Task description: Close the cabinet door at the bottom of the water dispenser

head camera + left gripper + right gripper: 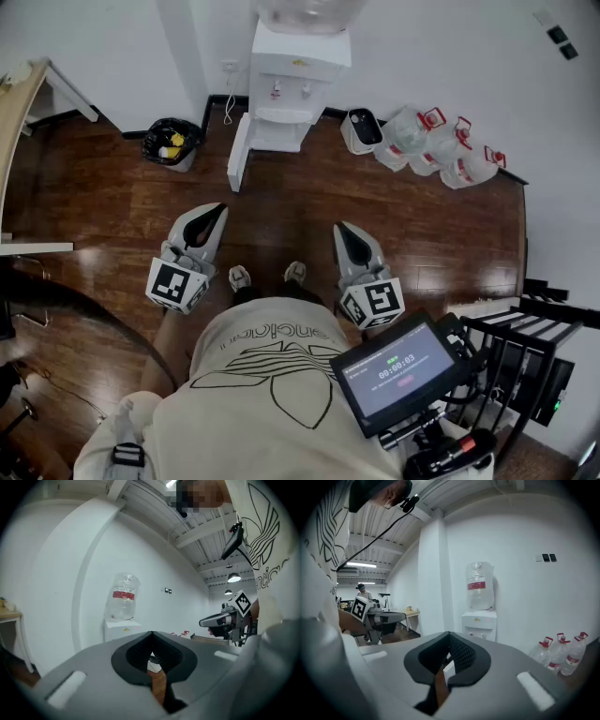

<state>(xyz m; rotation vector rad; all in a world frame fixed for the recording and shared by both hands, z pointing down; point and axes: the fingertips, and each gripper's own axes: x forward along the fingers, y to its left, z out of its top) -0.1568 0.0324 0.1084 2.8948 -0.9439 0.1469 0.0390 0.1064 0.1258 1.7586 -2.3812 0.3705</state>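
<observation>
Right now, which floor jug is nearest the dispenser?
The leftmost jug, right beside the white bin; the others sit farther right.

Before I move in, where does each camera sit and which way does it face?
Head view: on the person's head, steeply down at water dispenser, its open cabinet door; shows left gripper, right gripper, shirt, shoes.
Left gripper view: on that gripper, along shut jaws toward the dispenser; shirt at right.
Right gripper view: likewise, dispenser and water bottles ahead; shirt at left.
Shared: each gripper view shows the dispenser and the other gripper.
</observation>
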